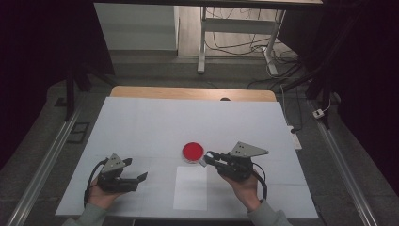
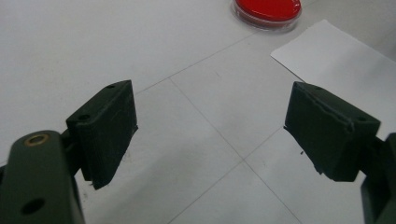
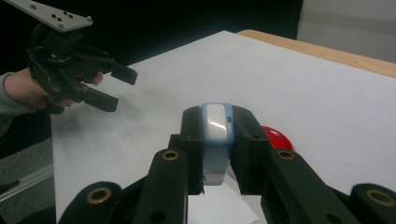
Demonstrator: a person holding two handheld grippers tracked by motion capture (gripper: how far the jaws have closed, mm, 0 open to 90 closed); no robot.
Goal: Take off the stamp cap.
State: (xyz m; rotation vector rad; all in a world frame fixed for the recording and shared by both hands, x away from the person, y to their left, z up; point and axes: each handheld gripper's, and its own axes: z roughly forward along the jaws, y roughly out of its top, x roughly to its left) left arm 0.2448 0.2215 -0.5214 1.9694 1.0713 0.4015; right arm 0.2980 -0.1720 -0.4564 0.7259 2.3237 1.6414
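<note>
Pale-blue block [image 3: 216,140] with a glossy white face, small, oblong, clamped between the jaws of the right hand-held gripper [image 1: 210,158]. Long axis runs along the jaws, toward the red dish [image 1: 193,151] just beside its tip. White sheet [image 1: 190,188] lies below on the desk [image 1: 141,122]. Left hand-held gripper [image 1: 139,179] gapes wide, holding nothing, well apart.

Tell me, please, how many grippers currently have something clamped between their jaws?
1. The right gripper is shut on a small blue-and-white object beside the red dish. The left gripper is open, holding nothing.
</note>
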